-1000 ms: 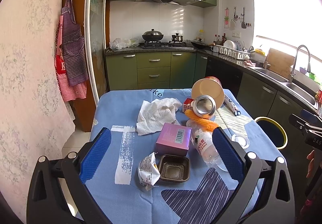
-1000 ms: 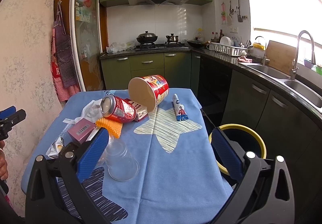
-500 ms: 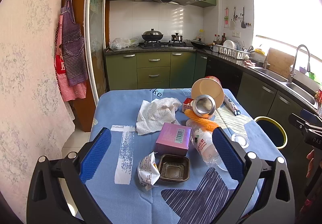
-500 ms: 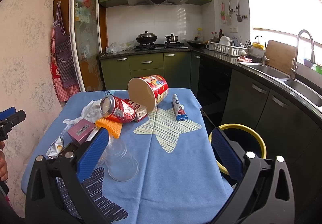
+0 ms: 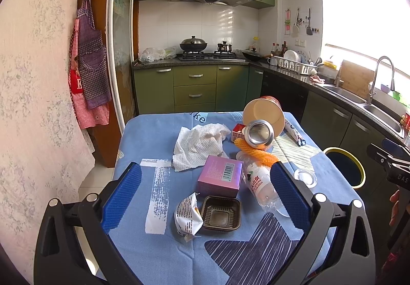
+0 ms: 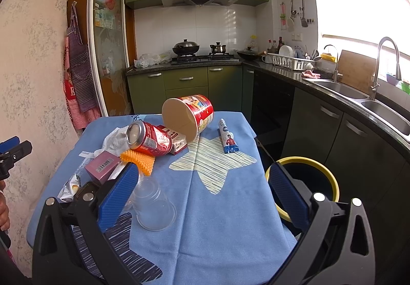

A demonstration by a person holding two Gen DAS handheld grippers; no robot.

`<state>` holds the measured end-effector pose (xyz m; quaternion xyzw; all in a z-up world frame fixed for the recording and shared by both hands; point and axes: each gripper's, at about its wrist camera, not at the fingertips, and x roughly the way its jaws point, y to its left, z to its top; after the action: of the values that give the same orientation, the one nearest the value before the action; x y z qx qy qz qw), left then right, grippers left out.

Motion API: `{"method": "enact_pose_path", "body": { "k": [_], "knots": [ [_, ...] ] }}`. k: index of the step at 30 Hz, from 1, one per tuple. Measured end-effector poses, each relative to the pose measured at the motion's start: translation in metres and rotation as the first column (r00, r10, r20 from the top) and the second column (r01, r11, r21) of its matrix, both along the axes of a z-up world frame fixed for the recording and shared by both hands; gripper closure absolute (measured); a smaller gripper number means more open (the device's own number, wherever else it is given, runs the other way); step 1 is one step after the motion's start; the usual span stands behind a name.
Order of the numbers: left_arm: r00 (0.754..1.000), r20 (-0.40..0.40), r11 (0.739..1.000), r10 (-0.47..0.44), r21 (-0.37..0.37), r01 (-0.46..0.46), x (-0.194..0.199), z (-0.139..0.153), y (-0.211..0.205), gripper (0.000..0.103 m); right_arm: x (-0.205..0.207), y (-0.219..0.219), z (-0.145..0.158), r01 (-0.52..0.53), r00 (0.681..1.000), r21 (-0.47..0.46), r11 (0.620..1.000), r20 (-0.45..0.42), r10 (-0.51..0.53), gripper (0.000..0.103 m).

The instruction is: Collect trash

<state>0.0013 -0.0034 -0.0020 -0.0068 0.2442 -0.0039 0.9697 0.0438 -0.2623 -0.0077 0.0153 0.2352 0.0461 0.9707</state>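
Trash lies across a blue tablecloth (image 5: 143, 136): a white crumpled tissue (image 5: 198, 144), a purple box (image 5: 220, 178), a brown plastic tray (image 5: 221, 215), a white snack wrapper (image 5: 187, 215), a clear bottle (image 5: 260, 183), an orange sponge (image 6: 139, 160), a red can (image 6: 150, 139), a tipped noodle cup (image 6: 188, 116), a tube (image 6: 228, 136) and a clear cup (image 6: 153, 208). My left gripper (image 5: 205, 198) hangs open above the tray and box. My right gripper (image 6: 202, 195) is open over the cloth beside the clear cup. A yellow-rimmed bin (image 6: 305, 182) stands right of the table.
Green kitchen cabinets (image 5: 194, 87) with a stove stand behind the table. A dark counter with a sink (image 6: 340, 85) runs along the right. Aprons (image 5: 89, 72) hang on the left wall. A person's hand (image 5: 394, 205) shows at the right edge.
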Motion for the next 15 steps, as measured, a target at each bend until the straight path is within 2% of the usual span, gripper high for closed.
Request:
{"method": "enact_pose_path", "body": {
  "k": [15],
  "knots": [
    [1.0,-0.007,1.0,-0.004,0.0,0.004,0.0011,-0.0096,-0.0027,0.004,0.0005,-0.0006,-0.0001,0.0,1.0,0.001,1.0,-0.001,0.0,0.006]
  ]
}}
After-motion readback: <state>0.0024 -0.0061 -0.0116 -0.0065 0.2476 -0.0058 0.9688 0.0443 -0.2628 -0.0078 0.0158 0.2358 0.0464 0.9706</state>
